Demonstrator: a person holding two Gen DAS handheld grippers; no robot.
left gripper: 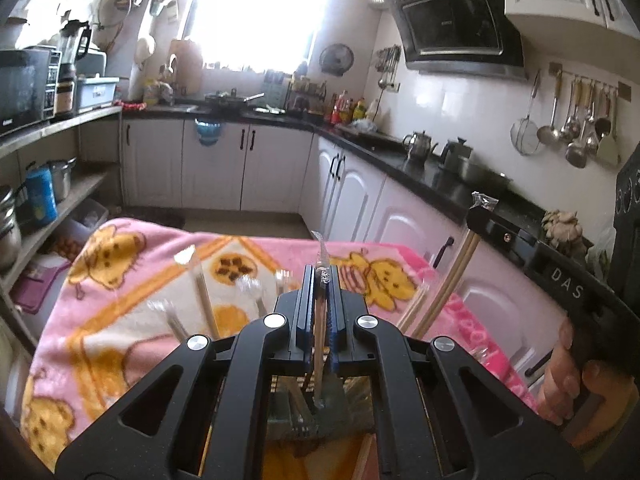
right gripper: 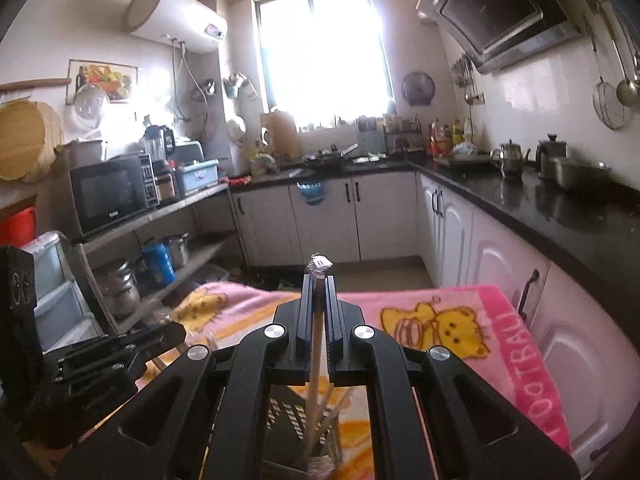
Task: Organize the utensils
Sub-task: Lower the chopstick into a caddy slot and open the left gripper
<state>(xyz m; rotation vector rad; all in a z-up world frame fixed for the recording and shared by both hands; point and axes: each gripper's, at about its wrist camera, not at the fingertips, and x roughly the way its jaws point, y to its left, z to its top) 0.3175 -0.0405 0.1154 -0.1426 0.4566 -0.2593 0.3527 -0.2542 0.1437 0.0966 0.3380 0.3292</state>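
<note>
Gripping a wrapped pair of chopsticks [left gripper: 320, 320], the left tool [left gripper: 322, 280] has its two fingers pressed together on the sticks, whose crinkled clear wrapper tip pokes out past the fingertips at the far end. The lower ends of these sticks run down into a dark slotted utensil holder [left gripper: 308, 412] that sits directly below the tool on the pink cartoon blanket [left gripper: 120, 280] covering the surface. More wrapped chopsticks [left gripper: 200, 288] stand tilted in the same holder to the left, their clear tips blurred. At the right of the left wrist view, the right tool [left gripper: 486, 210] is clamped on another wrapped pair [left gripper: 444, 292], which slants down toward the holder; the person's right hand [left gripper: 568, 380] grasps the tool's body at the near right. From the right wrist view, the right tool [right gripper: 318, 280] is likewise closed on its wooden pair [right gripper: 316, 360], the wrapper crumpled above the fingertips, with the sticks reaching down into the slotted holder [right gripper: 288, 416], where other sticks lean. The left tool's black body [right gripper: 120, 356] shows at the near left. Beyond the blanket lie white cabinets [right gripper: 328, 220] and a black counter [right gripper: 540, 208] bearing kettles.
</note>
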